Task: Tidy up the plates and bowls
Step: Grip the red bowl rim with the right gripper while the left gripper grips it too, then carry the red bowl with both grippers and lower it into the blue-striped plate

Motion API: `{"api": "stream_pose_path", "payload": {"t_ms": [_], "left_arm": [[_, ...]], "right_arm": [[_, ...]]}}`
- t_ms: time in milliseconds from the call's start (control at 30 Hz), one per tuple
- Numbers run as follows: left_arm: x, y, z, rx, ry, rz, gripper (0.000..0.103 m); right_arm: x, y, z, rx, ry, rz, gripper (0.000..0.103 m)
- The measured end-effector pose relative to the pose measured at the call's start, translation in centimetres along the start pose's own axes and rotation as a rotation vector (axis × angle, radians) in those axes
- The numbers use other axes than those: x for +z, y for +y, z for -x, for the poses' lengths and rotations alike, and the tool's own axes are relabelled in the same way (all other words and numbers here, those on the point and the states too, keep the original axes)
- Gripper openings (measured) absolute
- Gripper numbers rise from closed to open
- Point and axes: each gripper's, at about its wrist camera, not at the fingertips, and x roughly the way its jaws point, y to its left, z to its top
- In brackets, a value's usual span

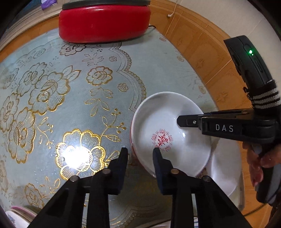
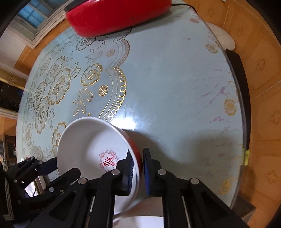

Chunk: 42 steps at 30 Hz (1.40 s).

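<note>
Orange floor tiles (image 2: 263, 108) are ringing the floral blue table (image 2: 166, 79), red cooker (image 2: 119, 14) at back. The right gripper (image 2: 137, 168) is pinching the tilted bowl's (image 2: 91, 145) rim over a plate (image 1: 226, 168); the left gripper (image 1: 140, 154) is straddling the opposite rim, fingers apart.

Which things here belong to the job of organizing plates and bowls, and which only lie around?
Belong to the job:
- white bowl, red outside, its rim between the right gripper fingers
- white plate beneath it
- left gripper, open

Just lying about:
- red appliance
- flowered tablecloth
</note>
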Motion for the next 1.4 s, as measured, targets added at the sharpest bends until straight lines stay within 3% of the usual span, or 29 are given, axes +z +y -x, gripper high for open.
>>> {"api": "stream_pose_path", "payload": {"t_ms": [167,267,367,600,1400], "left_arm": [[0.2,1.4,-1.2,0.015,0.028,0.042,0.030],[0.0,1.9,-1.5,0.017,0.033,0.048,0.039],[-0.2,2.5,-1.9,0.022,0.031,0.072,0.041],[-0.2,1.6,-2.2,0.041,0.018,0.003,0.024],[-0.2,1.3,-0.1,0.128,-0.065,-0.033,0.018]], "right_arm": [[0.0,0.1,-0.8,0.083,0.020,-0.098,0.010],[0.1,0.5,-0.9,0.075,0.014,-0.114,0.010],[0.1,0.9,-0.9,0.065,0.007,-0.111,0.011],[0.1,2.4,-1.1,-0.015,0.003,-0.024,0.014],[-1.3,2.3,0.9,0.025,-0.080,-0.016,0.013]]}}
